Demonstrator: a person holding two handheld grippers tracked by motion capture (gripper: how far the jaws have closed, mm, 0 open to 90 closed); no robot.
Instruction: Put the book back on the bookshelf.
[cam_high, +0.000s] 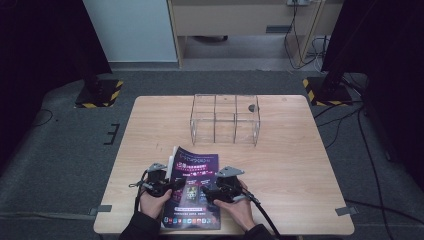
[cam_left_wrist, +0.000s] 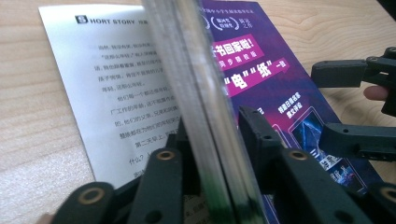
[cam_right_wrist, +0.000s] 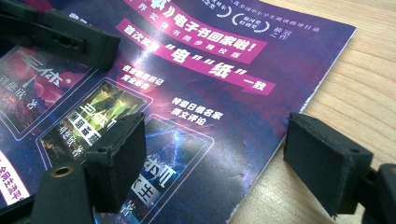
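A magazine (cam_high: 196, 172) with a purple cover lies at the table's near edge. My left gripper (cam_high: 172, 186) is at its left side, shut on a lifted sheaf of pages (cam_left_wrist: 205, 116) that stands on edge between the jaws; under it lies a white text page (cam_left_wrist: 116, 88). My right gripper (cam_high: 207, 192) hovers open over the magazine's right edge (cam_right_wrist: 280, 135). One of its pads (cam_right_wrist: 116, 158) is above the cover (cam_right_wrist: 196, 70) and the other (cam_right_wrist: 322, 163) above bare wood. The left gripper view shows the right gripper (cam_left_wrist: 320, 106) open over the cover.
A clear acrylic box (cam_high: 225, 120) with several compartments stands at the table's far middle, holding a small dark thing. The wooden table (cam_high: 295, 160) is bare to the right and left. Dark stands with striped bases sit on the floor beyond.
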